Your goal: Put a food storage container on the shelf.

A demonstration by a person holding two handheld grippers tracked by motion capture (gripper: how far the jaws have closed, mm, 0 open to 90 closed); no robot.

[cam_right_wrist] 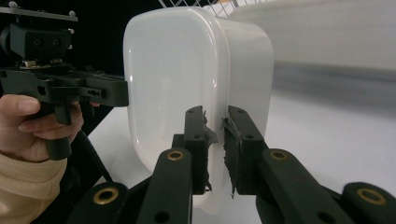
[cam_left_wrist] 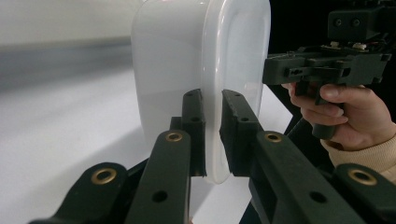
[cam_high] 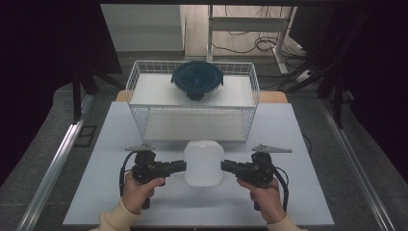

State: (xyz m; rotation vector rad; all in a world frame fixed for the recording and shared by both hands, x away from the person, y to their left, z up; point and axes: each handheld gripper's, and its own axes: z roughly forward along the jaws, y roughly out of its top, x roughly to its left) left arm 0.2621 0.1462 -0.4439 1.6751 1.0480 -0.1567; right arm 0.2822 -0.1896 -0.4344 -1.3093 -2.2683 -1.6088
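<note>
A white plastic box (cam_high: 203, 162) with a white lid sits between my two grippers at the middle front of the table. My left gripper (cam_high: 183, 166) is at its left side, and in the left gripper view that gripper (cam_left_wrist: 212, 97) is shut on the rim of the white box (cam_left_wrist: 173, 60). From the right comes my right gripper (cam_high: 223, 166). The right gripper view has it (cam_right_wrist: 216, 112) clamped on the rim of the box (cam_right_wrist: 173, 79) as well. Whether the box rests on the table or hangs just above it is unclear.
Behind the box stands a white wire rack (cam_high: 192, 103) with two shelves. A round dark blue lidded container (cam_high: 197, 79) sits on its upper shelf. The white table top (cam_high: 120, 130) reaches to both sides. Dark floor and metal rails lie beyond the table's edges.
</note>
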